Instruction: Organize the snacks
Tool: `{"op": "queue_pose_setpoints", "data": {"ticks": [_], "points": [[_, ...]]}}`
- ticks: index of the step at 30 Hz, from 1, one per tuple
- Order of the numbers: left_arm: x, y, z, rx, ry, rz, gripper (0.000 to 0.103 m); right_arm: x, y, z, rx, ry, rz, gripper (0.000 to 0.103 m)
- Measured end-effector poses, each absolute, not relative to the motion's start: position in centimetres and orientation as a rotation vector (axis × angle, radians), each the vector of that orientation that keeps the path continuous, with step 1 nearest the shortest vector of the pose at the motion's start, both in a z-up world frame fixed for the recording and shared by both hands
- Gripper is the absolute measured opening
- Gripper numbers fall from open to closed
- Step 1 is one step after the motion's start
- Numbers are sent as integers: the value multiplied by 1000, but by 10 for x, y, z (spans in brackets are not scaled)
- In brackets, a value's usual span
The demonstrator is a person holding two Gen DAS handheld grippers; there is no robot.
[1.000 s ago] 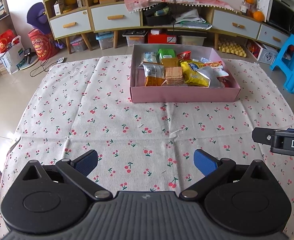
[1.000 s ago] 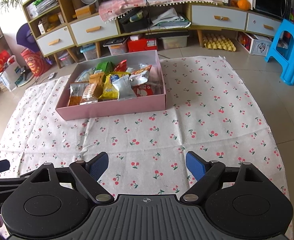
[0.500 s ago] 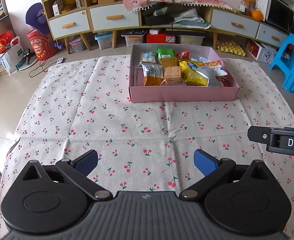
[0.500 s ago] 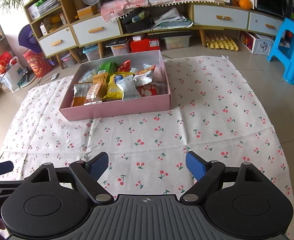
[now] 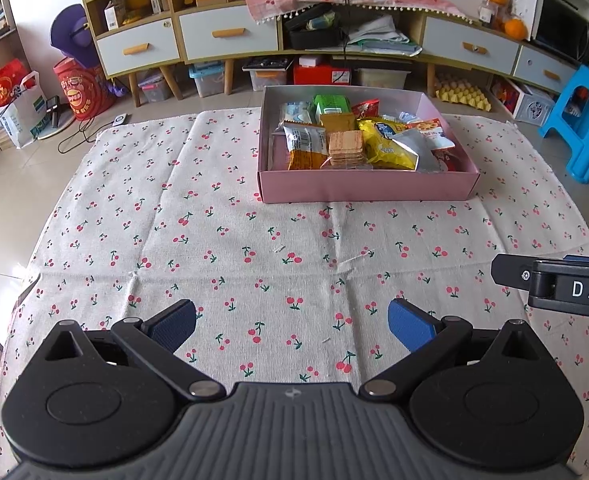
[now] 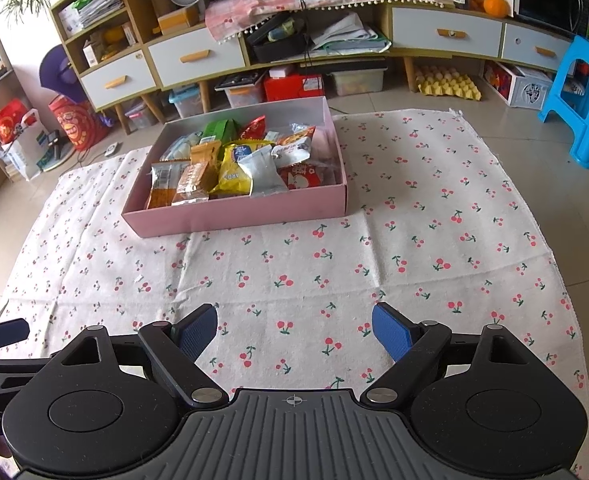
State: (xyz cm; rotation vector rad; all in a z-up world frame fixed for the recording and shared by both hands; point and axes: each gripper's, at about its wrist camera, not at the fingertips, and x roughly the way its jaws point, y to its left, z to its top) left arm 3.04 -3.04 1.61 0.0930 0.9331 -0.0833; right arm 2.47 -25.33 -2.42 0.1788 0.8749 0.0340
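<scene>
A pink box (image 5: 368,190) (image 6: 234,216) sits on a cherry-print cloth (image 5: 234,240) (image 6: 414,240) spread on the floor. Several snack packets fill it: a yellow bag (image 5: 386,144) (image 6: 236,170), a cracker stack (image 5: 346,148), an orange packet (image 5: 304,148) and a green one (image 5: 330,104). My left gripper (image 5: 292,326) hovers open over bare cloth, well short of the box, with nothing between its blue pads. My right gripper (image 6: 294,332) is likewise open and empty over the cloth. Its black side shows at the right edge of the left wrist view.
A long low cabinet (image 5: 230,36) with drawers runs along the back wall, storage bins and a red box (image 5: 322,74) beneath it. A blue plastic stool (image 5: 582,120) (image 6: 586,92) stands at the right. Bags (image 5: 18,108) lean at the left. Tiled floor surrounds the cloth.
Both views have shifted slightly; the box sits a little farther right and lower in the right wrist view. Both grippers stay open and empty.
</scene>
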Motion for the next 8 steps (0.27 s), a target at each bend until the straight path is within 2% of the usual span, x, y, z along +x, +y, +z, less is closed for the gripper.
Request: {"op": "queue_pose_setpoints", "data": {"ticks": [8], "points": [[29, -32, 16, 103, 932, -91, 102, 25, -253, -24, 178, 875, 35, 87]]}}
